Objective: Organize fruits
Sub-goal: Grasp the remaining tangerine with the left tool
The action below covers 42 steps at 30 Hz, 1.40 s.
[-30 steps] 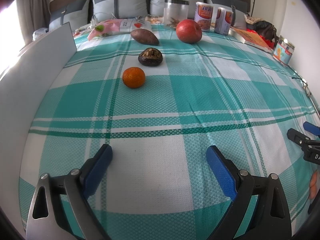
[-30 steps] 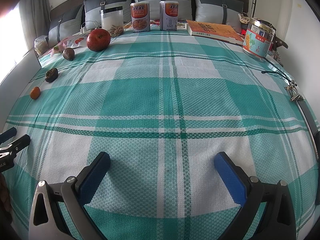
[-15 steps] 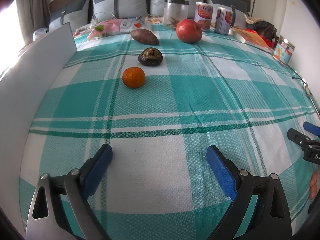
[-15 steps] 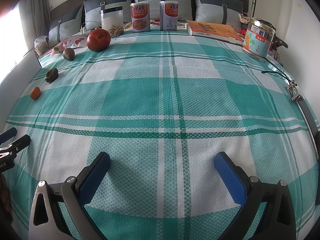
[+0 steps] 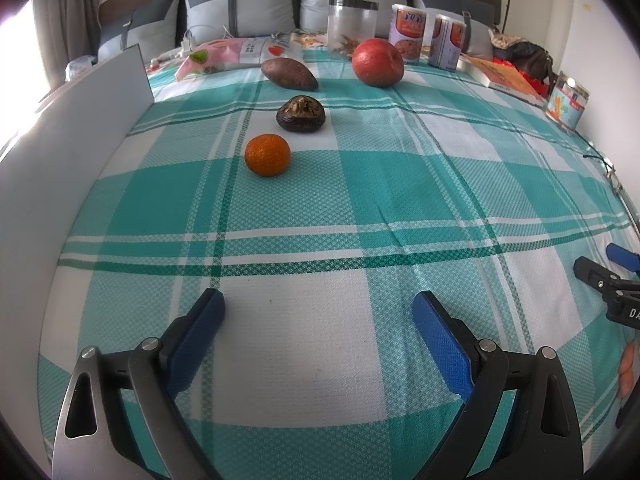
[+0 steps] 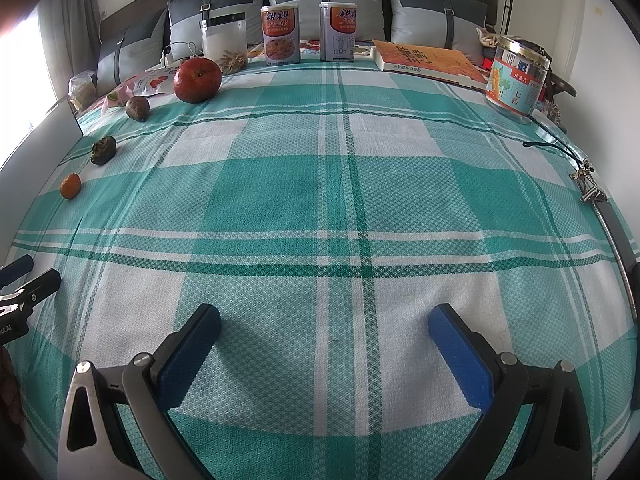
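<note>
On a teal plaid cloth lie a small orange (image 5: 267,155) (image 6: 70,185), a dark wrinkled fruit (image 5: 301,114) (image 6: 103,150), a brown oblong fruit (image 5: 289,74) (image 6: 137,108) and a big red apple (image 5: 377,63) (image 6: 197,79), in a line running away to the back. My left gripper (image 5: 318,312) hovers open over the near cloth, well short of the orange, with nothing between its blue pads. My right gripper (image 6: 324,326) is open and empty over the cloth's near middle, far right of the fruits.
A white board (image 5: 68,136) stands along the left edge. At the back are a clear jar (image 6: 224,46), two tins (image 6: 281,36), a snack bag (image 5: 240,50), a book (image 6: 424,60) and a round tin (image 6: 516,76). Cushions line the headboard. A cable and clip (image 6: 588,184) lie at right.
</note>
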Motion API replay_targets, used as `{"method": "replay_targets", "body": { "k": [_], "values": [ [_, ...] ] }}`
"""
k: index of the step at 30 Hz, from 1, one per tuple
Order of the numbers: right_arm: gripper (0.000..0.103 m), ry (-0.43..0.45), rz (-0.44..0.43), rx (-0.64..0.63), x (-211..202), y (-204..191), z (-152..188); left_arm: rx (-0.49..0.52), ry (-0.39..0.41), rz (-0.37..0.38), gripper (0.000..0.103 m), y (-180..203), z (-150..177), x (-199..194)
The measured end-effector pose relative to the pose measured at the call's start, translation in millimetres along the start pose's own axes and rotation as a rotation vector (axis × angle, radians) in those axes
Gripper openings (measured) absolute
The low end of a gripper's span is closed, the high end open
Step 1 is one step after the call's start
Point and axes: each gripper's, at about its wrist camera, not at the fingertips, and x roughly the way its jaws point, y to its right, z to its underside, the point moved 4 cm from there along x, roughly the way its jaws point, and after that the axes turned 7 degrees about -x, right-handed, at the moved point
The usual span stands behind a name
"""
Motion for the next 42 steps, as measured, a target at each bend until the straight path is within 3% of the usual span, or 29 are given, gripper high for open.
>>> {"method": "replay_targets", "body": {
  "k": [4, 7, 10, 14, 15, 16, 18, 19, 27, 30, 33, 35, 36, 38, 42],
  "values": [
    [0.103, 0.0, -0.001, 0.0, 0, 0, 0, -0.035, -0.011, 0.076, 0.096, -5, -5, -3],
    [0.103, 0.0, -0.001, 0.0, 0, 0, 0, -0.11, -0.036, 0.129, 0.096, -18, -28, 4],
    [0.103, 0.0, -0.001, 0.0, 0, 0, 0, -0.15, -0.041, 0.117, 0.095, -27, -59, 20],
    [0.103, 0.0, -0.001, 0.001, 0, 1, 0, -0.12, -0.023, 0.041, 0.093, -30, -83, 45],
    [0.103, 0.0, -0.001, 0.001, 0, 0, 0, -0.113, -0.006, 0.028, 0.088, -30, -85, 49],
    [0.103, 0.0, -0.001, 0.001, 0, 0, 0, -0.107, 0.0, 0.02, 0.073, -31, -86, 52],
    [0.103, 0.0, -0.001, 0.001, 0, 0, 0, -0.075, 0.016, -0.013, 0.055, -32, -87, 55],
    [0.103, 0.0, -0.001, 0.001, 0, 0, 0, -0.054, 0.025, 0.008, 0.031, -30, -86, 53],
    [0.103, 0.0, -0.001, 0.001, 0, 0, 0, -0.034, 0.045, 0.092, 0.03, -49, -54, -1],
    [0.103, 0.0, -0.001, 0.001, 0, 0, 0, -0.016, 0.023, 0.1, 0.031, -57, -28, -19],
    [0.103, 0.0, -0.002, 0.001, 0, 1, 0, 0.022, 0.009, 0.042, 0.036, -60, -8, -16],
    [0.103, 0.0, -0.002, 0.001, 0, 1, 0, 0.021, 0.032, 0.001, 0.063, -64, -2, -13],
    [0.103, 0.0, -0.002, 0.001, 0, 1, 0, 0.013, 0.027, -0.031, 0.089, -66, -1, -11],
    [0.103, 0.0, -0.001, 0.001, 0, 1, 0, -0.016, 0.007, -0.088, 0.094, -71, -3, -5],
    [0.103, 0.0, -0.001, 0.001, 0, 1, 0, -0.064, -0.01, -0.073, 0.1, -81, -3, -1]
  ]
}}
